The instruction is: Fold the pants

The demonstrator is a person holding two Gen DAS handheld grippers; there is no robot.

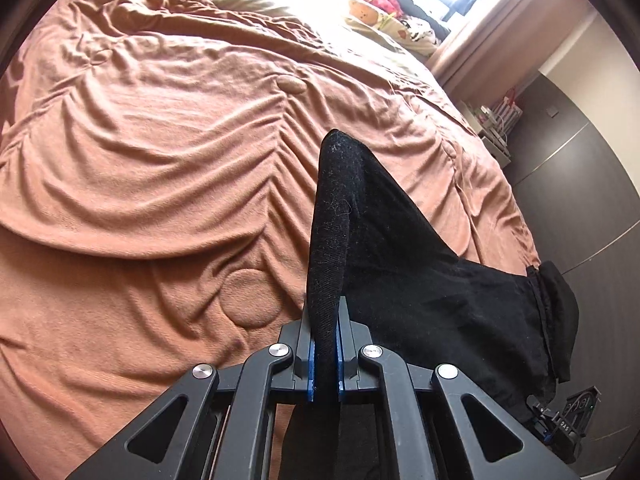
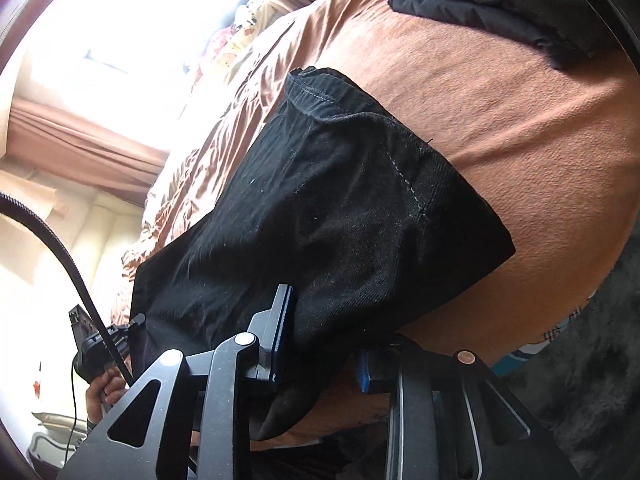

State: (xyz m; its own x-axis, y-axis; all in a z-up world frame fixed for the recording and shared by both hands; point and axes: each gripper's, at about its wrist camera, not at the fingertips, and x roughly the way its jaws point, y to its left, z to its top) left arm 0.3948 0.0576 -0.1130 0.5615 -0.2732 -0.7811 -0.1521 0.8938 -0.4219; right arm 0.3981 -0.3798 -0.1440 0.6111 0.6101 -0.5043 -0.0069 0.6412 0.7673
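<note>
Here one black pants (image 1: 408, 280) over bedspread (image 1: 140, 160); left tool (image 1: 324, 356) clamps fabric, right tool (image 2: 324, 360) spread apart.

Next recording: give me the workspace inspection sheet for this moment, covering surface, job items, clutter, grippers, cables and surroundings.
Surface: bed with wrinkled rust-brown blanket.
Job's things: black pants, lifted and stretched between both grippers, not yet folded.
Clutter: dark padded garment at the bed's far edge; stuffed toys near the head.
Grippers: left gripper shut on a pants edge; right gripper has pants cloth between its fingers, jaws apart, grip unclear.
Cables: black cable arcing towards the left gripper in the right wrist view.
Surroundings: bright window with pinkish curtain; dark wardrobe doors.
</note>
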